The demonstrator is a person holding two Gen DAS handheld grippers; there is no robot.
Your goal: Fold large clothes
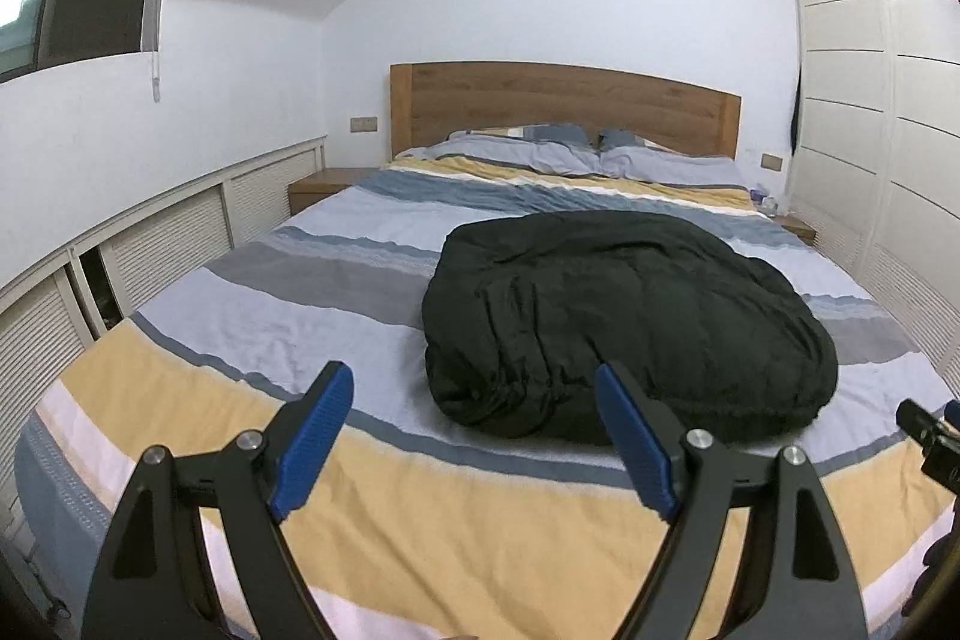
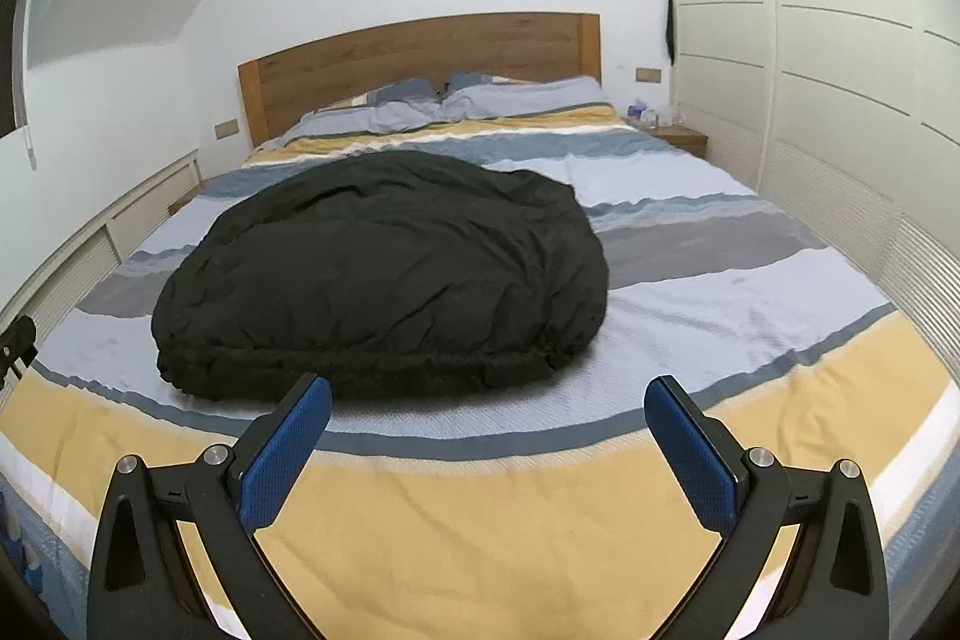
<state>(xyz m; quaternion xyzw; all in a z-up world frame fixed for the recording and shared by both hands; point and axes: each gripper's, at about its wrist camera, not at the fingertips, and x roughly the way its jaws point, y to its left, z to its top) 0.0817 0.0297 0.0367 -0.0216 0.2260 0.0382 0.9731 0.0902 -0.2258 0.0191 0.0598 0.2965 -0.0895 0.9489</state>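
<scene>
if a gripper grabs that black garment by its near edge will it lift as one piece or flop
The black garment will probably flop: its surface is all soft wrinkles and it lies in a puffy mound on the bed. It looks padded, so likely bulky but light for its size. The gathered near hem may bunch in a pinch, and the rest will likely drag along the bedspread.

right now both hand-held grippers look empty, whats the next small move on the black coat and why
Probably bring both forward and down to the near hem of the black coat. The left hand-held gripper and right hand-held gripper are open, holding nothing, short of the coat, which lies bunched on the bed.
</scene>
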